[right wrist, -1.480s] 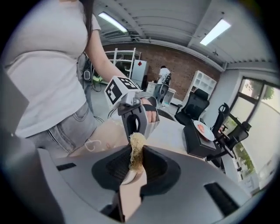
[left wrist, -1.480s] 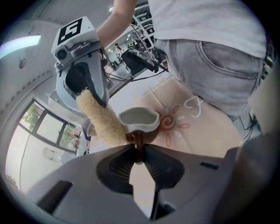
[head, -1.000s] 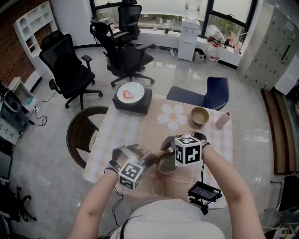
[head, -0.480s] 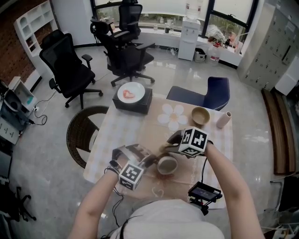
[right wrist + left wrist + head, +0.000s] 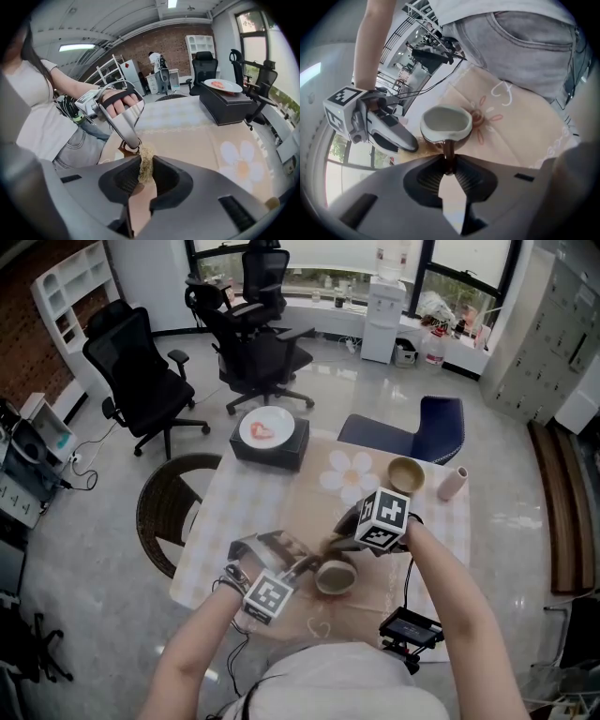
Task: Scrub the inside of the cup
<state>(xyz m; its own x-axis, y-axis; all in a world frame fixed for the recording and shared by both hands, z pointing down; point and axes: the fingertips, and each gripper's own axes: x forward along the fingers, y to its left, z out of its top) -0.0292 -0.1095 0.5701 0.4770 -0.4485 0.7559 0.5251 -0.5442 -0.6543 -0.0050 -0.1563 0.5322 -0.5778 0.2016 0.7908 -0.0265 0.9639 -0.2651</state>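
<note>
The left tongs (image 5: 306, 566) come in from the lower left of the head view, over the cloth-covered beige desk (image 5: 246, 507). Behind them, at the desk's far edge, a white round plate (image 5: 266, 427) lies on a black box (image 5: 272, 448). In the left gripper view the left tongs (image 5: 449, 160) are clamped on the dark brown handle of the round ceramic cup (image 5: 446, 123), which is brown outside and pale inside. The cup (image 5: 336, 577) is near the desk's front edge with its mouth up; I cannot tell whether it rests on the cloth. The right tongs (image 5: 335, 546) point down at it from the upper right. In the right gripper view the right tongs (image 5: 145, 167) are closed on a tuft of pale yellow fibrous scrubber (image 5: 146, 163), held just beside the cup's handle side. Further right are a white flower-shaped mat (image 5: 349, 476), a tan bowl (image 5: 406, 474) and a small pink vase (image 5: 451, 482).
</note>
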